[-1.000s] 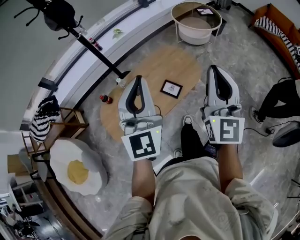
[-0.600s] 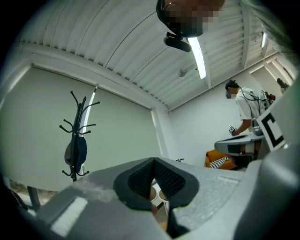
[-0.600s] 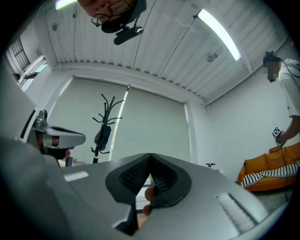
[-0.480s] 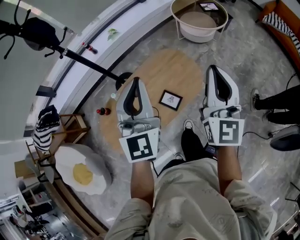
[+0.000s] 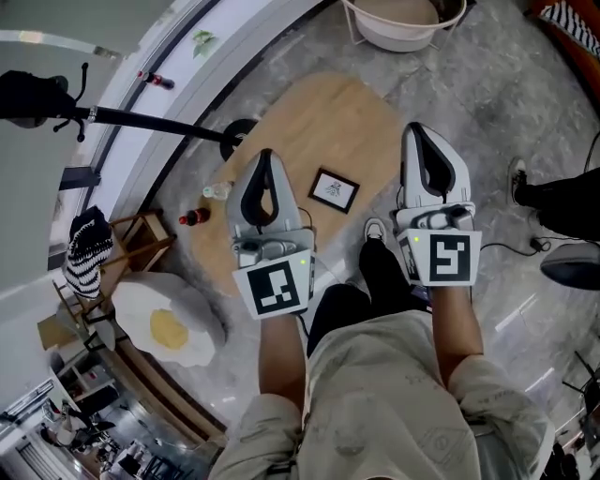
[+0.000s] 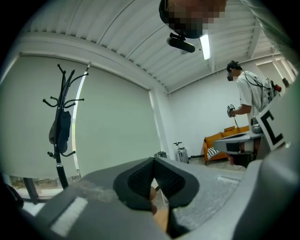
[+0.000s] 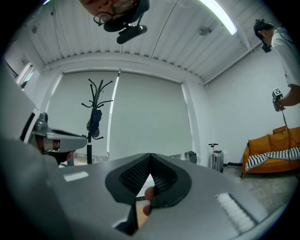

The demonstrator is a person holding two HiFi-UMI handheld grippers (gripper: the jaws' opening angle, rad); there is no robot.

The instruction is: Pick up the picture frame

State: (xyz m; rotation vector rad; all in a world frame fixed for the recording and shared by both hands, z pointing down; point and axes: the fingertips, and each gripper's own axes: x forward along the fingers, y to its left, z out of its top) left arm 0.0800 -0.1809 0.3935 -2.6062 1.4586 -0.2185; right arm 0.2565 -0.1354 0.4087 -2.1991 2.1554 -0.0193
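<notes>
The picture frame [image 5: 334, 190], small, black-edged with a white print, lies flat on the oval wooden table [image 5: 328, 122]. In the head view it sits between my two grippers and below them. My left gripper [image 5: 266, 154] hangs over the table's left part, its jaws shut on nothing. My right gripper [image 5: 418, 129] is over the table's right edge, also shut and empty. Both point level and touch nothing. In the left gripper view the left gripper [image 6: 153, 162] shows its ribbed pads pressed together. The right gripper [image 7: 150, 157] shows the same in its own view. Neither gripper view shows the frame.
A red bottle [image 5: 192, 217] and a clear one [image 5: 217, 190] lie at the table's left end. A coat rack [image 5: 141, 120] stands left of it, a white round basket [image 5: 403, 28] beyond it. An egg-shaped cushion [image 5: 169, 323], a wooden stool [image 5: 141, 242] and another person's legs [image 5: 562, 202] flank me.
Both grippers have moved together forward and down over the table, side by side. Their jaws have stayed shut. The picture frame lies where it was.
</notes>
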